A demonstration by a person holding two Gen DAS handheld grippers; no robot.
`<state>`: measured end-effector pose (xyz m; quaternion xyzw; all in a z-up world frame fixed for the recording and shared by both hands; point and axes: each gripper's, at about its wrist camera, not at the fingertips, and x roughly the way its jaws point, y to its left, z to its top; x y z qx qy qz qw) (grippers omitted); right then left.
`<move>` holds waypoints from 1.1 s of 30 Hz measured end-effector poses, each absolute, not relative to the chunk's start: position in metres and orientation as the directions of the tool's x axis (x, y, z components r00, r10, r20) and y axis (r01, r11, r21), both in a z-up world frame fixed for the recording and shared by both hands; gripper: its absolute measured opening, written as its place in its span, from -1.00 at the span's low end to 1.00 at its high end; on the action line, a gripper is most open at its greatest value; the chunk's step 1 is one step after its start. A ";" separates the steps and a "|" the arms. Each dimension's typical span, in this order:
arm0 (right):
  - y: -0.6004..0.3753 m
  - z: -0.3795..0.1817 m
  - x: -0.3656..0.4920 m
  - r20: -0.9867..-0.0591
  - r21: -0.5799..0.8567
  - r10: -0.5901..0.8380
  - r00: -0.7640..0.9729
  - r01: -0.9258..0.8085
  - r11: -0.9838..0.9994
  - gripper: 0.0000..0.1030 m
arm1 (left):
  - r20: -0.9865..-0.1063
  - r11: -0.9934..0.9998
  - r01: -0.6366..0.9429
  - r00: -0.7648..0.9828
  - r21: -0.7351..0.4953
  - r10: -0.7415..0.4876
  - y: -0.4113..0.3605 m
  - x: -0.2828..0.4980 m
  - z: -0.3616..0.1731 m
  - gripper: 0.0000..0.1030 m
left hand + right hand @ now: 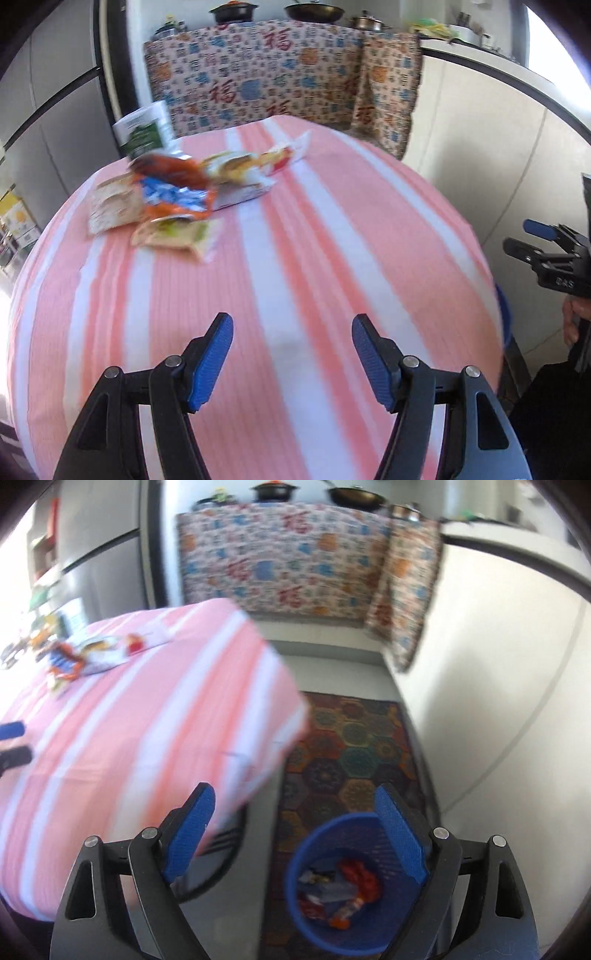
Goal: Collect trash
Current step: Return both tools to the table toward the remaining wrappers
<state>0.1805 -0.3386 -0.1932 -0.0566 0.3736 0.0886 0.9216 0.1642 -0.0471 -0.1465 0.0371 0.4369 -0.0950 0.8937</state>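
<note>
Wrapper pile (pixel 173 192) far-left of bin (pixel 343 882); left gripper (pixel 291 354) nearer, right gripper (pixel 295 834) over bin; both wide open, empty.

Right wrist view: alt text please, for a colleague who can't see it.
The open right gripper hovers above a blue mesh bin on the floor holding wrappers. To its left, the pink-striped table has more wrappers at its far end.

A loose heap of empty snack wrappers (pixel 173 192) lies on the far left part of the pink-and-white striped table: an orange and blue foil bag on top, pale flat packets beside and under it, a green-and-white pouch standing behind. A blue mesh bin (pixel 314 915) stands upright on the floor just off the table's corner, holding crumpled red, orange and grey wrappers (pixel 340 890).
</note>
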 end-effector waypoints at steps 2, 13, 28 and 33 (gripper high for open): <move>-0.299 -0.191 0.176 -0.693 -0.017 0.181 0.698 -0.266 0.964 0.75 | -0.793 0.988 0.156 0.601 0.000 -0.095 -0.015 0.170 -0.154 0.33; -0.126 -0.227 0.220 -0.775 -0.033 0.222 0.592 -0.389 0.921 0.83 | -0.808 0.992 0.123 0.583 -0.023 -0.091 0.062 0.215 -0.168 0.62; -0.134 -0.228 0.223 -0.789 0.014 0.223 0.572 -0.346 0.938 0.99 | -0.745 0.995 -0.003 0.663 -0.105 -0.076 0.032 0.248 -0.120 0.63; -0.137 -0.228 0.226 -0.785 0.029 0.236 0.573 -0.346 0.938 0.99 | -0.802 0.996 -0.090 0.595 -0.010 0.046 0.013 0.278 -0.154 0.63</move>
